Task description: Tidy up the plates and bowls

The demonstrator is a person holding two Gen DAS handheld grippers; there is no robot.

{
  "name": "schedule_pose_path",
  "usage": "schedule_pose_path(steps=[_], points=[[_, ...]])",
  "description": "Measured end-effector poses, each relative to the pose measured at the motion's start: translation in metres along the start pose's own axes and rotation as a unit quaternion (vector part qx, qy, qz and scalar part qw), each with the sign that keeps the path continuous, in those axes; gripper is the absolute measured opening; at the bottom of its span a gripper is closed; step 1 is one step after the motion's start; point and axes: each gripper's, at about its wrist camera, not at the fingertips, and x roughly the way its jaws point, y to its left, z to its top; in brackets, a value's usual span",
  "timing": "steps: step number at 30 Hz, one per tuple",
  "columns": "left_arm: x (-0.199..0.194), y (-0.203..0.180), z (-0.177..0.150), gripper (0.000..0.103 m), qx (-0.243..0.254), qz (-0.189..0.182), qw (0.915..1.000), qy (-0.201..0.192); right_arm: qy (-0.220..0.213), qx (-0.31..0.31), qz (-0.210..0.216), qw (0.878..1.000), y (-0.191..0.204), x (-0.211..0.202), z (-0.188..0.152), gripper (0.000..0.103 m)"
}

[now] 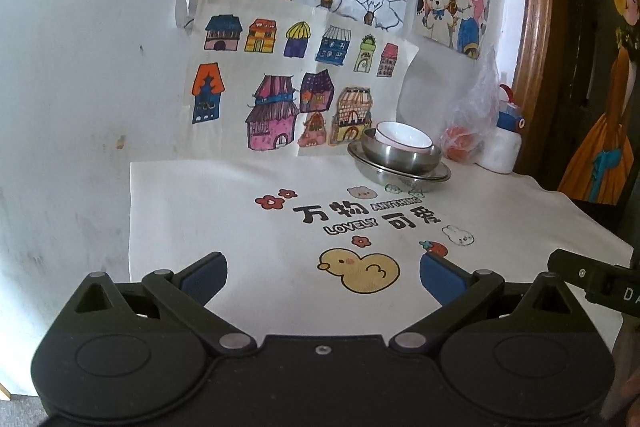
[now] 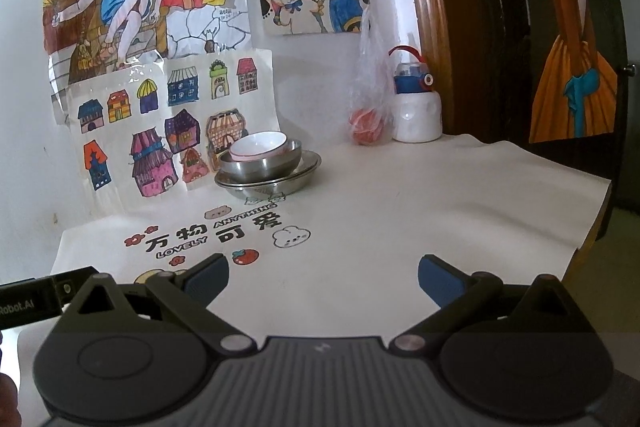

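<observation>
- Left gripper (image 1: pixel 323 273): jaws spread, holding nothing.
- Right gripper (image 2: pixel 323 275): jaws spread, holding nothing.
- White bowl (image 1: pixel 404 137) nested in steel bowl (image 1: pixel 400 159) on steel plates (image 1: pixel 400 177), ahead, far.
- Bagged fruit (image 2: pixel 366 125) and bottle (image 2: pixel 416 107) stand right of stack.
- Cloth (image 2: pixel 380 227) between tools and stack bears nothing.

The black left gripper with blue-padded fingers (image 1: pixel 323 273) hovers low, jaws spread wide, holding nothing; the matching black right gripper (image 2: pixel 323 273) sits alongside it, likewise gaping and empty.

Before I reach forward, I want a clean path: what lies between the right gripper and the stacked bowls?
In the right wrist view, only printed tablecloth lies between the open right gripper and the stacked bowls; no object stands there.
</observation>
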Motion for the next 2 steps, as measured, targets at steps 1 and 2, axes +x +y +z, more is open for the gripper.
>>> schedule_pose_path(steps=[1,2], points=[[0.0007,0.0002,0.0,0.102,0.0,0.0,1.0,0.001,0.001,0.0,0.001,1.0,0.0002,0.0007,-0.0001,0.103],[0.0011,-0.0001,0.0002,0.102,0.001,0.001,1.0,0.002,0.002,-0.001,0.001,1.0,0.0005,0.0016,-0.0001,0.103]])
